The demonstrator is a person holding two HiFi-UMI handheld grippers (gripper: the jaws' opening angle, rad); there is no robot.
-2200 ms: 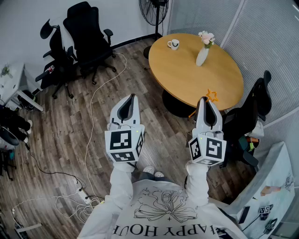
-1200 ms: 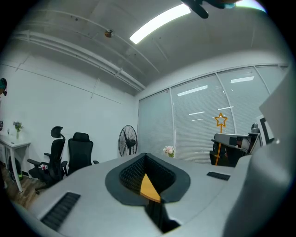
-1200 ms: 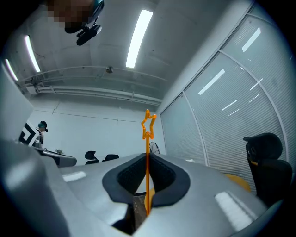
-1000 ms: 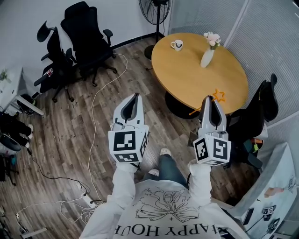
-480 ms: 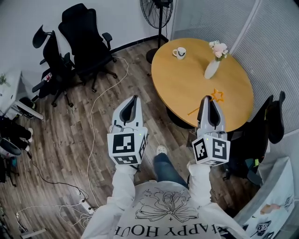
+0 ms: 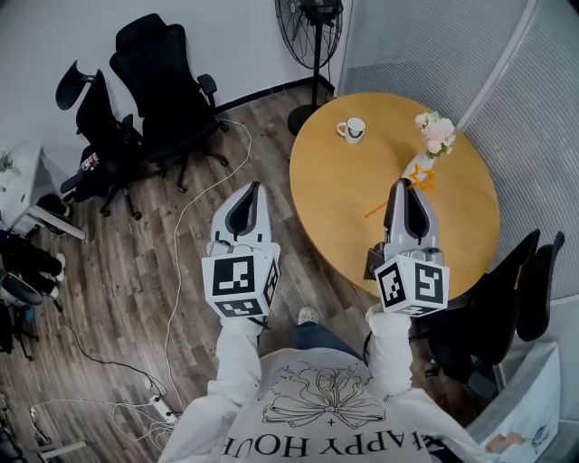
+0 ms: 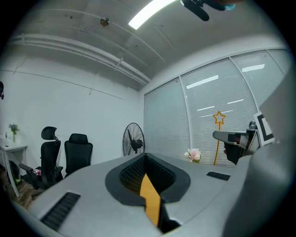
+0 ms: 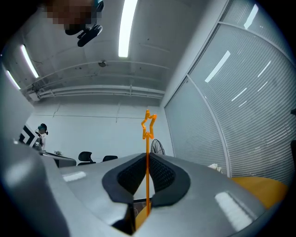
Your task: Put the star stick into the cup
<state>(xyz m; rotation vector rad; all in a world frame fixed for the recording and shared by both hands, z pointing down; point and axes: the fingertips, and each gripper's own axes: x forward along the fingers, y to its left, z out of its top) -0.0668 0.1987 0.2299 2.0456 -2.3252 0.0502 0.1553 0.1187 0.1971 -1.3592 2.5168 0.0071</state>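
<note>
My right gripper (image 6: pixel 404 188) is shut on the thin orange star stick (image 6: pixel 422 178). The star pokes out past the jaw tips and the tail shows on the left side, over the round wooden table (image 6: pixel 344 190). In the right gripper view the star stick (image 8: pixel 148 125) stands upright between the closed jaws of that gripper (image 8: pixel 147 159). The white cup (image 6: pixel 353 130) sits at the table's far edge, well ahead of the gripper. My left gripper (image 6: pixel 245 192) hangs over the floor left of the table, shut and empty. The left gripper view also catches the star stick (image 7: pixel 218 118).
A white vase of pink flowers (image 6: pixel 432 137) stands on the table just beyond the star. A standing fan (image 6: pixel 312 23) is behind the table. Black office chairs (image 6: pixel 163 81) line the back left, more chairs (image 6: pixel 507 298) stand at the right. A cable (image 6: pixel 181 217) trails over the wooden floor.
The person has walked toward the table. The right gripper with the star stick has gone from beside the table's edge to above its top. Both grippers stay shut.
</note>
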